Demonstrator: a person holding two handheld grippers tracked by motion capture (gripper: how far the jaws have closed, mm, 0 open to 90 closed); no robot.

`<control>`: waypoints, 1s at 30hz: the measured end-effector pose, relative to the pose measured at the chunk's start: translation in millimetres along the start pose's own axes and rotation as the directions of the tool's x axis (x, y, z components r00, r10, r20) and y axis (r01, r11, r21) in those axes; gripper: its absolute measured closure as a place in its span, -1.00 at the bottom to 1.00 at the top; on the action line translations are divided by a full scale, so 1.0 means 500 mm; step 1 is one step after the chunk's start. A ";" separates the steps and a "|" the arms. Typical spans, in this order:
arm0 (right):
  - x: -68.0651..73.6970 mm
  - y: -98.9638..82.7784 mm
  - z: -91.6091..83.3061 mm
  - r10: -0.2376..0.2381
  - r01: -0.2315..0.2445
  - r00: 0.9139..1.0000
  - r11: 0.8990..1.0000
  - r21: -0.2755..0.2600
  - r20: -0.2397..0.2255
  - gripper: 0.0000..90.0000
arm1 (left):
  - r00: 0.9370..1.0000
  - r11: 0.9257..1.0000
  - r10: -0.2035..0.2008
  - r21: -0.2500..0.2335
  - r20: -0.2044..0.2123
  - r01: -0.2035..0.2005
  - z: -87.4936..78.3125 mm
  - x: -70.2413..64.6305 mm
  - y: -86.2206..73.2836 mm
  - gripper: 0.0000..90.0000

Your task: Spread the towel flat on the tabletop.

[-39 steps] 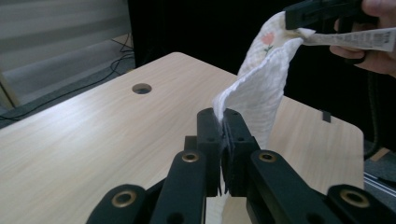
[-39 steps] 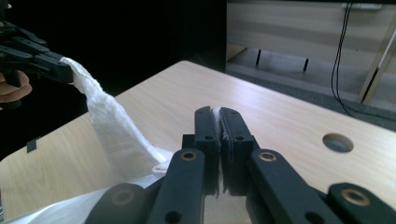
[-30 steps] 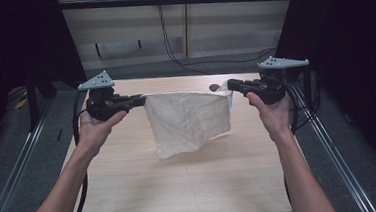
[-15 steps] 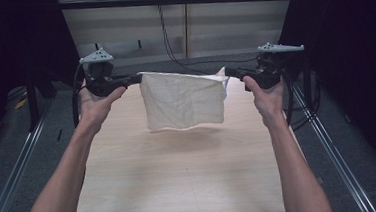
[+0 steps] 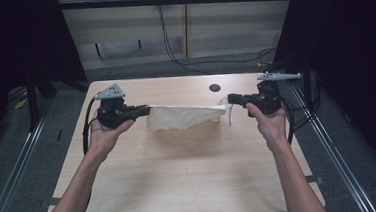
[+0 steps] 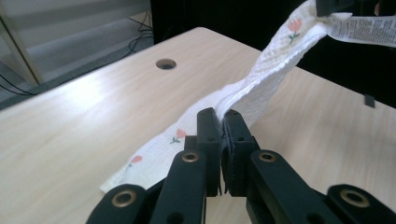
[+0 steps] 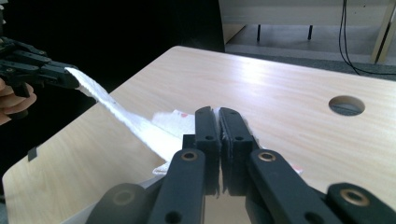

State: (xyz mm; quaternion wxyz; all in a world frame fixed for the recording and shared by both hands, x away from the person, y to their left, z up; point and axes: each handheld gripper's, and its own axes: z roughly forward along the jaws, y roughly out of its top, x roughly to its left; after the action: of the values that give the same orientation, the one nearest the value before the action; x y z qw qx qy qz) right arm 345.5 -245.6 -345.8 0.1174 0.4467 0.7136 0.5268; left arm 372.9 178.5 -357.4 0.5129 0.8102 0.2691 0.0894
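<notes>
Left claw (image 5: 145, 109) and right claw (image 5: 230, 99) each clench an end of the white flower-printed cloth (image 5: 184, 116), stretched between them, sagging onto the pale wooden desk (image 5: 191, 186).

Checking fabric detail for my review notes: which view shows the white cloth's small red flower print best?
The left gripper view: the white cloth with small red flowers runs close along its length, flowers and care label sharp. The high view shows the cloth whole but plain. The right gripper view shows it as a pale twisted strip.
</notes>
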 end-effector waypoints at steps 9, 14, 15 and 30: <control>0.025 -0.081 -0.007 0.001 0.001 1.000 0.998 0.055 -0.027 0.93 | 0.999 0.999 -0.007 0.042 0.051 0.005 -0.001 -0.036 -0.074 0.94; 0.033 -0.127 -0.011 0.009 -0.007 1.000 0.996 0.094 -0.024 0.93 | 0.998 0.997 -0.029 0.071 0.062 0.024 0.002 -0.043 -0.123 0.94; 0.033 -0.135 -0.013 0.008 -0.006 1.000 0.995 0.098 -0.021 0.93 | 0.997 0.995 -0.038 0.092 0.062 0.032 0.007 -0.045 -0.135 0.94; 0.057 -0.291 -0.021 0.027 -0.038 0.998 0.977 0.210 0.052 0.92 | 0.989 0.975 -0.061 0.218 0.137 0.030 0.030 -0.086 -0.245 0.92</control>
State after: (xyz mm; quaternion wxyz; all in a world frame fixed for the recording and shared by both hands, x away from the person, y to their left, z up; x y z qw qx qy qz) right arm 247.4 -237.4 -457.4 0.0782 0.4810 0.7550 0.4387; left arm 301.0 184.4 -466.2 0.4419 0.8591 0.2581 -0.0104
